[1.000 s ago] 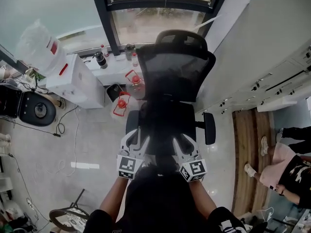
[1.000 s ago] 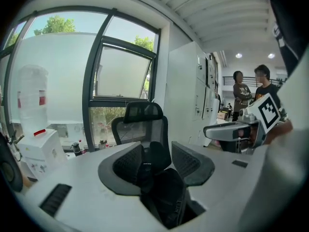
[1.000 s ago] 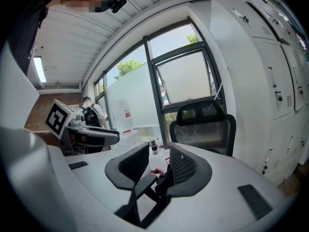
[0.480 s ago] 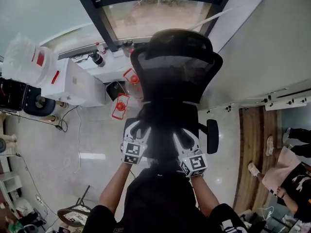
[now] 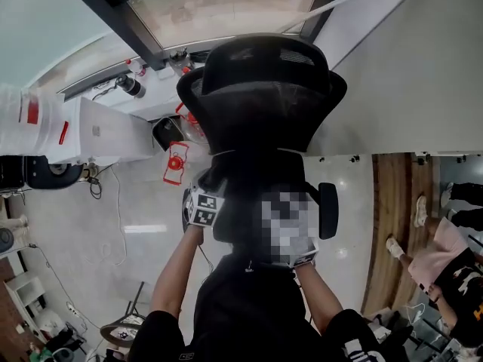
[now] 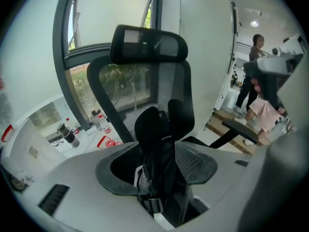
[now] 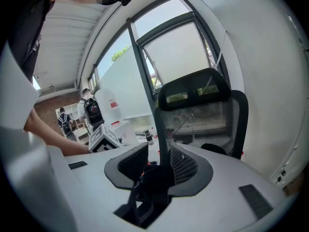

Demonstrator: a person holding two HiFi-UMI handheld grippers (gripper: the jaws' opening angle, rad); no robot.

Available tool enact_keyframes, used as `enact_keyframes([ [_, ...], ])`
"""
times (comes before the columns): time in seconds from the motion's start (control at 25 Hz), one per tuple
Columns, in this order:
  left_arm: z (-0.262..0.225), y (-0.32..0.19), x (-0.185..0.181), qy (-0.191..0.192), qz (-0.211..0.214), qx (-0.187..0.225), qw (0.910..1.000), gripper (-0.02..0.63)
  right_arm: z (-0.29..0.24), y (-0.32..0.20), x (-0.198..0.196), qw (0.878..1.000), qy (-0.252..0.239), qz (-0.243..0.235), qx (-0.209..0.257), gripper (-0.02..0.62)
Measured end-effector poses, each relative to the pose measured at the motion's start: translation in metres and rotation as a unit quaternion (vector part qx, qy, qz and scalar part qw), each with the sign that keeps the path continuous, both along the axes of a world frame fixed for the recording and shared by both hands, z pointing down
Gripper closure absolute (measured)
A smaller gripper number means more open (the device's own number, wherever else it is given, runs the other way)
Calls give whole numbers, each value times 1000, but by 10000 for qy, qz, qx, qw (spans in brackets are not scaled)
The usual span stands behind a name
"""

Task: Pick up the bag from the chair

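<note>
The black office chair [image 5: 264,89] stands in front of me, backrest toward the window. In the left gripper view, a black bag [image 6: 155,129] with straps and a buckle fills the gap between the jaws, in front of the chair's backrest [image 6: 145,42]. My left gripper [image 6: 157,166] is shut on it. My right gripper [image 7: 161,166] is shut on a black part of the bag [image 7: 150,181], and the chair [image 7: 203,91] rises behind it. From the head view, the left gripper [image 5: 205,196] is over the seat's left side. A mosaic patch hides the right gripper.
A white cabinet [image 5: 106,130] and red-capped water jugs [image 5: 175,163] sit left of the chair by the window. The right armrest [image 5: 327,210] sticks out. A wood floor strip [image 5: 392,225] and a person [image 5: 453,255] are at the right, with a stool [image 5: 124,330] at the lower left.
Both grippers have moved from the seat's front edge farther in toward the backrest. The head camera has come closer to the chair.
</note>
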State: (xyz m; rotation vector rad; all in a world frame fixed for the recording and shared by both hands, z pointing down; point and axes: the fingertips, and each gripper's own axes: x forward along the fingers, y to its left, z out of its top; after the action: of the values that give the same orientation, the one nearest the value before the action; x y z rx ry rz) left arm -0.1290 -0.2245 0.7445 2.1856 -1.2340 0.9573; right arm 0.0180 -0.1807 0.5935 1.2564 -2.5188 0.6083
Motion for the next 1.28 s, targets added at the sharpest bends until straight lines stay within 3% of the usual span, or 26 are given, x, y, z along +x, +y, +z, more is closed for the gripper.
enact_keyframes([
  [0.28,73,-11,0,-332,474,-1066,9926,365,21,-18,5,9997,-15,48,-228,477],
  [0.48,108,-16,7,-741,923,-1644,9793,367,37,-28,13,9993,-2,82,-376,477],
  [0.64,127,-13,10,-1107,1345,-2085,9624,371,46,-32,19,9988,-8,82,-473,477],
  [0.8,132,-16,6,-1399,1353,-2099,9581,515,51,-35,24,9986,-10,116,-516,477],
  [1.28,118,8,30,-1314,2347,-1796,9463,568,57,-48,36,9987,165,66,-481,477],
])
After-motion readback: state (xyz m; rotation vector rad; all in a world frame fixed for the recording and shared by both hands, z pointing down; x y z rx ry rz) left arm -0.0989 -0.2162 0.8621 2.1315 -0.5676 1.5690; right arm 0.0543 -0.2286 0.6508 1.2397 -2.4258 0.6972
